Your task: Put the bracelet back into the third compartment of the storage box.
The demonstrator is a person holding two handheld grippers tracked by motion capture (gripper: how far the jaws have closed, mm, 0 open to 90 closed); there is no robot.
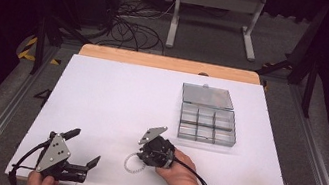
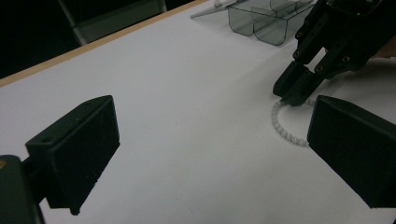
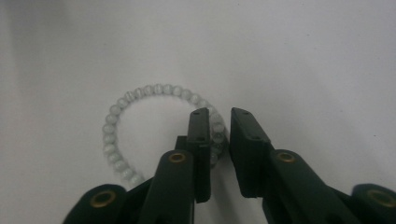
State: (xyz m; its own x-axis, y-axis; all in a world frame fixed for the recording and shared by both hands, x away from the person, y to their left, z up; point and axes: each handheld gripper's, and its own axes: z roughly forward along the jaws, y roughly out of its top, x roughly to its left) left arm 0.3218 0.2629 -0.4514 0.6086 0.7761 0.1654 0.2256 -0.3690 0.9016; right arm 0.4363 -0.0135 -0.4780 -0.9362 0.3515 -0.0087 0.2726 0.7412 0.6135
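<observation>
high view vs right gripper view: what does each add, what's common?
High view alone: the compartment box with its lid open, the left gripper wide open near the table's front-left corner, and both hands. Right gripper view alone: the jaws straddle one side of the bead bracelet, with beads in the narrow gap. Both share: the right gripper, bracelet and white table.

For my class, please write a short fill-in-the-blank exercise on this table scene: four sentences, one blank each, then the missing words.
1. The right gripper has its fingers on either side of a strand of the white ____ bracelet.
2. The lid of the clear compartment box is ____.
3. The left gripper has its fingers spread ____.
4. The box stands on a ____ table.

Missing words: bead; open; wide apart; white
</observation>
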